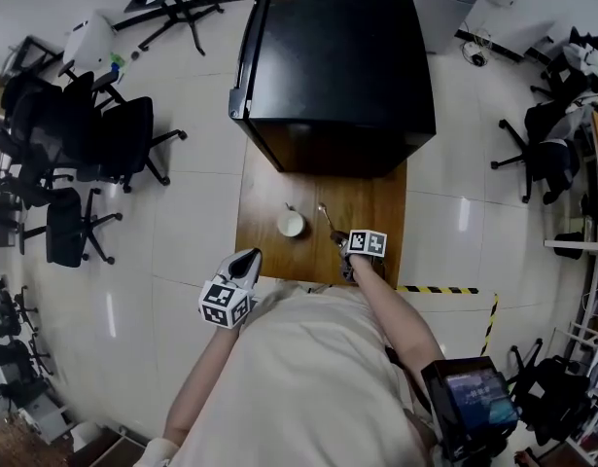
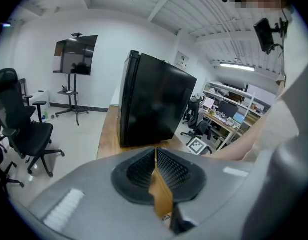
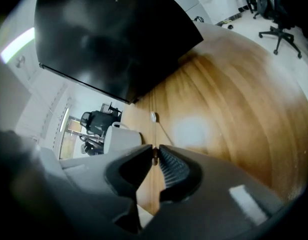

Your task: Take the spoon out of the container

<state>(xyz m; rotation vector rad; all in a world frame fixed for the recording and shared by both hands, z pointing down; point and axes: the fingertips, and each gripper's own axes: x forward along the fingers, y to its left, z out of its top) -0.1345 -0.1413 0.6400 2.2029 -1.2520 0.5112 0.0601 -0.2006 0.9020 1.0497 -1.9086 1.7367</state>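
Observation:
A metal spoon (image 1: 325,215) lies on the wooden table (image 1: 263,212), just right of a white cup (image 1: 291,224). The spoon is outside the cup. My right gripper (image 1: 338,238) sits at the near end of the spoon's handle. In the right gripper view the jaws of the right gripper (image 3: 155,152) are shut on that thin handle. The spoon's bowl (image 3: 152,116) points away from the jaws, and the cup (image 3: 121,137) stands to its left. My left gripper (image 1: 251,255) hangs off the table's front left corner. Its jaws (image 2: 155,153) are shut with nothing between them.
A large black cabinet (image 1: 337,66) fills the far half of the table. Black office chairs (image 1: 104,144) stand on the floor to the left, and more stand at the right (image 1: 546,154). Yellow-black tape (image 1: 444,289) marks the floor on the right.

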